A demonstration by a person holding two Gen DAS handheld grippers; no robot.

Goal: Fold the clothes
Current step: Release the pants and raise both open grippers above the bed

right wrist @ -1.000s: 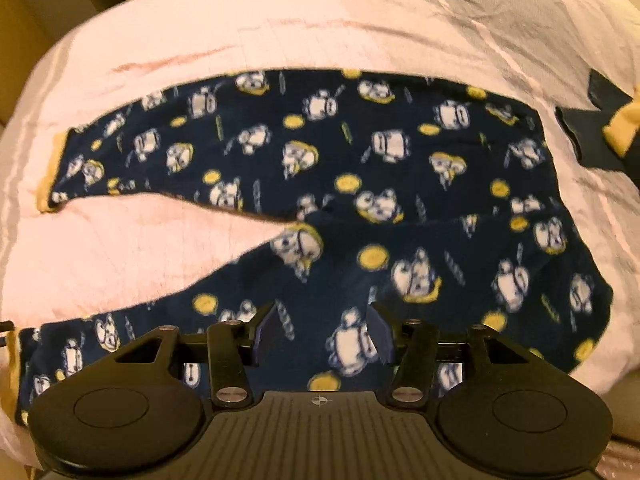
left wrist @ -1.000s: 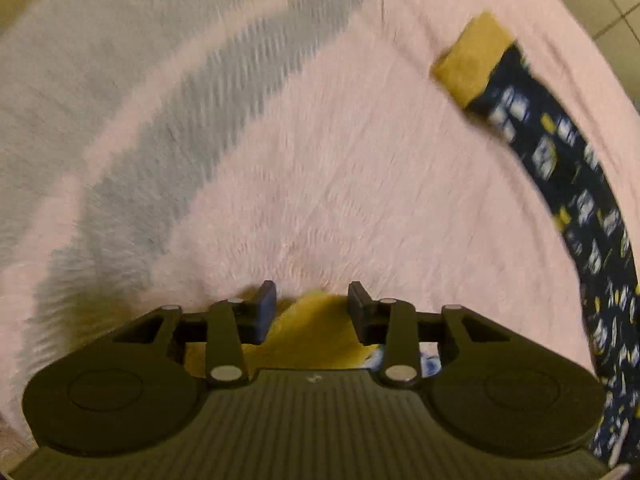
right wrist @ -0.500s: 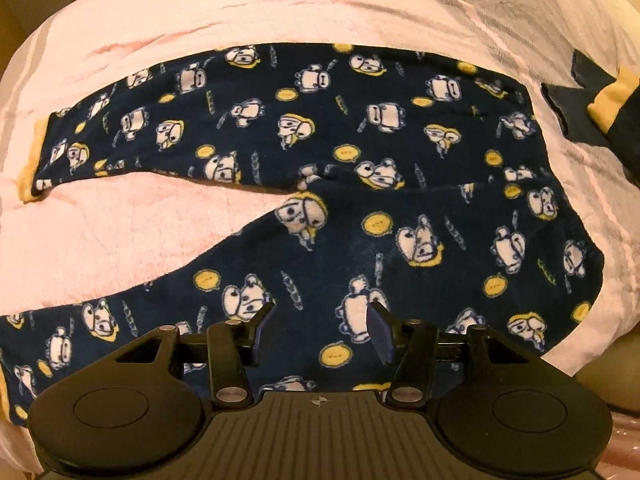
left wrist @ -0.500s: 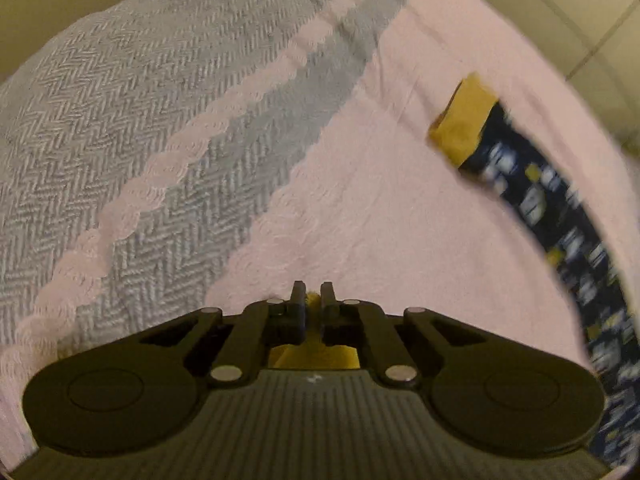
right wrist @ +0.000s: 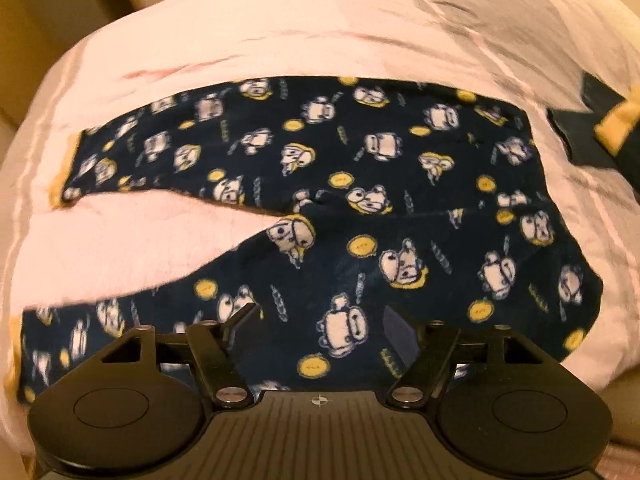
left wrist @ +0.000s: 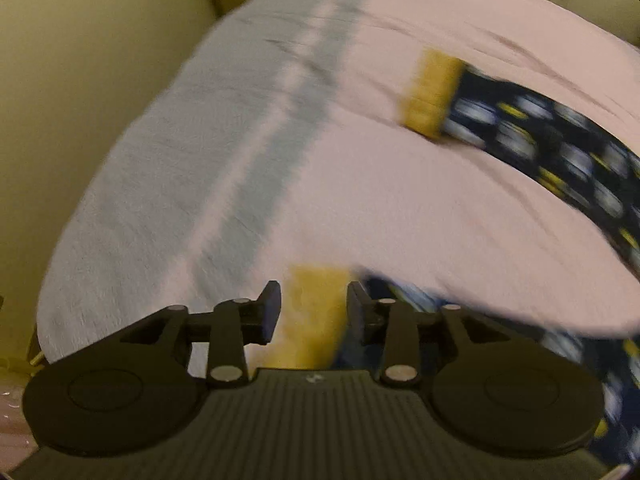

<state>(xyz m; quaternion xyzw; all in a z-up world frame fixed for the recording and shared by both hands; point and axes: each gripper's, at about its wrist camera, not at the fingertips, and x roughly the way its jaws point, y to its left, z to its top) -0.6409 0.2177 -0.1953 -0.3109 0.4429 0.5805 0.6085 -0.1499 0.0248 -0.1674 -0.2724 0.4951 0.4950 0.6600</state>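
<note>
Navy pyjama trousers (right wrist: 360, 200) with a cartoon print and yellow cuffs lie spread flat on the bed, legs pointing left in the right wrist view. My right gripper (right wrist: 320, 320) hovers open and wide over the near leg, close to the seat. In the blurred left wrist view, my left gripper (left wrist: 314, 304) is open with the near leg's yellow cuff (left wrist: 316, 312) showing in the gap between its fingers. The far leg's cuff (left wrist: 432, 96) lies further out on the bed.
The bed has a pink quilt (right wrist: 280, 28) with a grey-blue band (left wrist: 168, 184). Another dark garment with a yellow cuff (right wrist: 600, 132) lies at the right edge. A cream wall (left wrist: 80, 60) borders the bed's left side, and the mattress drops off near my right gripper.
My left gripper shut over the yellow cuff half a second ago and now stands open again, its view swung outward. My right gripper has opened wider and stayed over the trousers.
</note>
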